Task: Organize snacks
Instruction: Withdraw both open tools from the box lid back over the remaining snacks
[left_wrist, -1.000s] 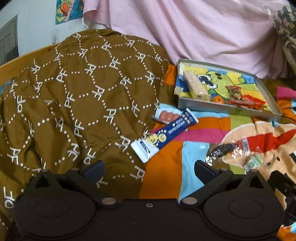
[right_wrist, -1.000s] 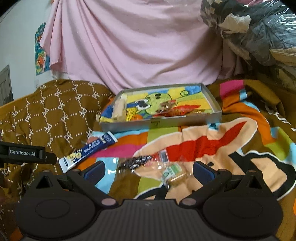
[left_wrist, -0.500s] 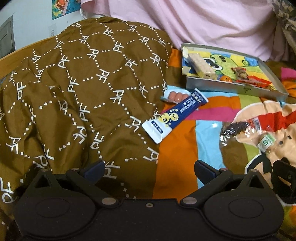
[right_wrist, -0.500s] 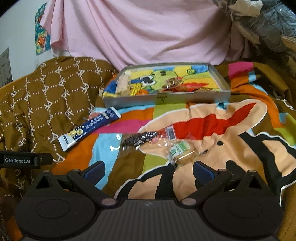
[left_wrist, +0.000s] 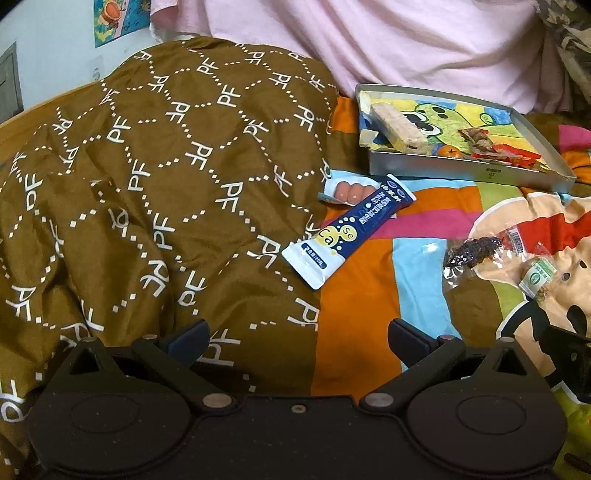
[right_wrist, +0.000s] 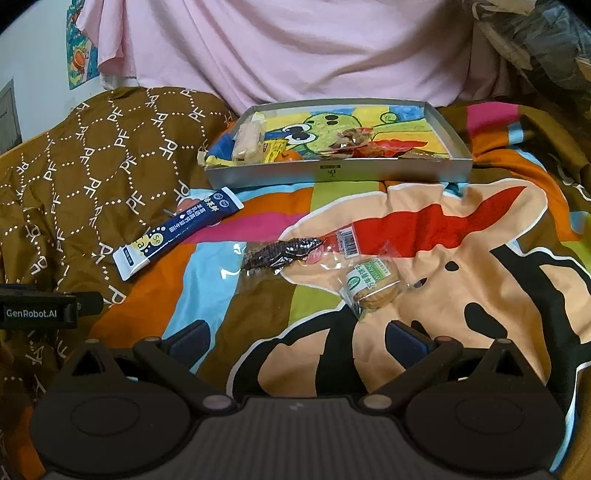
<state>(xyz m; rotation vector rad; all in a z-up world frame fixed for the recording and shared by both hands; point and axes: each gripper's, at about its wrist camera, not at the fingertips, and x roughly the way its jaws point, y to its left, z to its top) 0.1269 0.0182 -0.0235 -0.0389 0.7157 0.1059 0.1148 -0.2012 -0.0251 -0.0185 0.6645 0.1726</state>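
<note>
With both grippers' jaws standing released and empty over the bed, the cookie (right_wrist: 373, 286) and blue stick (right_wrist: 177, 232) are lying outside the tray (right_wrist: 338, 171), risking slipping on crinkly wrap and soft, bunching blanket (right_wrist: 424, 266).

This is a home bedroom. A bed is covered by a brown quilt (left_wrist: 155, 184) printed with white "PF" hexagons and by a bright cartoon-print sheet (right_wrist: 461, 258). A pink cloth (right_wrist: 295, 48) hangs behind it, bundled bedding in clear plastic (right_wrist: 546, 33) sits at the upper right, and a cartoon poster (left_wrist: 110, 20) is stuck on the white wall.
</note>
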